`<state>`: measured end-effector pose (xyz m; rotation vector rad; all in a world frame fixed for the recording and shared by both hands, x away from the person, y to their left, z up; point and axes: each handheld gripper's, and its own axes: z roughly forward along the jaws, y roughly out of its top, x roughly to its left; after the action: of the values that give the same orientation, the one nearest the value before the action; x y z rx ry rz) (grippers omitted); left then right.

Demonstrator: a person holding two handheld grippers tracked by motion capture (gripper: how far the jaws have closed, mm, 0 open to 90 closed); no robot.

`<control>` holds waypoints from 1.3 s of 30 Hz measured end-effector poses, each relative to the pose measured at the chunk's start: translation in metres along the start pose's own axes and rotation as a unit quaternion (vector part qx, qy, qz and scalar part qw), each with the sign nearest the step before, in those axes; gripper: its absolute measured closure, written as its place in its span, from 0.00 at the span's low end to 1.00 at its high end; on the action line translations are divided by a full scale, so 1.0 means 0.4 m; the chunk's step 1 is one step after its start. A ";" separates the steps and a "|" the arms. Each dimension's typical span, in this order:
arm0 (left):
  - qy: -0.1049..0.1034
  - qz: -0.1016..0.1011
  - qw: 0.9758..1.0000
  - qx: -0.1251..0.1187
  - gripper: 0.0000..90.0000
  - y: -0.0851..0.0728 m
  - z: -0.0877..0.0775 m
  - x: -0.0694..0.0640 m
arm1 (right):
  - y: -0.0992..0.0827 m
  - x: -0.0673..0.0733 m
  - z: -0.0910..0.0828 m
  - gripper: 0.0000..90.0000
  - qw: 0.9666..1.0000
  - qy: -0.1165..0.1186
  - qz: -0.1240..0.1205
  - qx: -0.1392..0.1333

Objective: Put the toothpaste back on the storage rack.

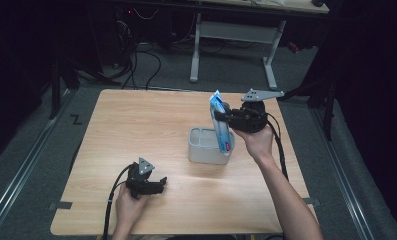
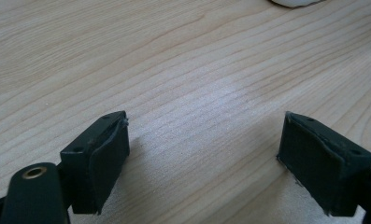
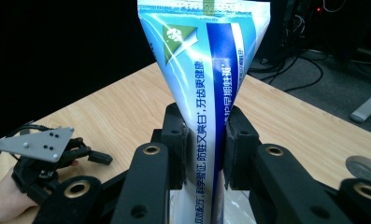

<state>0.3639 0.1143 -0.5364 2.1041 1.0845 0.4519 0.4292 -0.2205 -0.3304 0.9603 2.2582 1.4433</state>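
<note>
From the high view, a pale wooden table (image 1: 151,130) with rounded corners holds a small grey plastic tub (image 1: 206,146) near its middle. The right gripper (image 1: 225,118) is held above the tub's right end, gripping a blue and white toothpaste tube (image 1: 221,122) that stands nearly upright, its flat crimped end up and its lower end down inside the tub. The right forearm reaches in from the bottom right, hand wrapped around the gripper's body, with the grey three-cornered plate on top. The left gripper (image 1: 158,184) rests low on the near part of the table, well apart from the tub, the hand closed around its back. The left gripper view brings out the table's fine wood grain and shows the two black jaws spread wide, their dark pads facing each other with bare wood between them; a white rounded edge peeks in at the top. The right gripper view shows the tube (image 3: 206,93) close up: glossy, printed with lettering and a green emblem, widening to its flat sealed end. The jaws are pinching the tube at its narrower part, pads pressed against both sides. Farther off at lower left lies the left gripper (image 3: 99,157) in its hand.
</note>
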 end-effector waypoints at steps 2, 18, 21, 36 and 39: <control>0.001 0.000 1.000 -0.001 0.18 0.000 0.000 0.000 | 0.007 -0.001 0.009 0.82 1.000 0.001 0.003 -0.005; 0.001 0.000 1.000 -0.001 0.18 0.000 0.000 0.000 | 0.028 -0.014 0.039 0.82 1.000 -0.003 0.016 -0.013; 0.000 0.000 1.000 0.000 0.18 0.000 0.000 0.000 | 0.034 -0.012 0.039 0.82 1.000 -0.005 0.013 -0.017; 0.001 0.001 1.000 0.000 0.18 0.000 0.000 0.000 | 0.037 -0.014 0.091 0.81 0.999 -0.036 -0.011 0.003; 0.001 0.000 1.000 0.000 0.18 0.000 0.000 0.000 | 0.033 -0.014 0.098 0.81 0.999 -0.037 -0.012 0.006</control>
<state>0.3638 0.1142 -0.5365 2.1041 1.0842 0.4547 0.4606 -0.1937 -0.3371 0.9705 2.2199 1.3621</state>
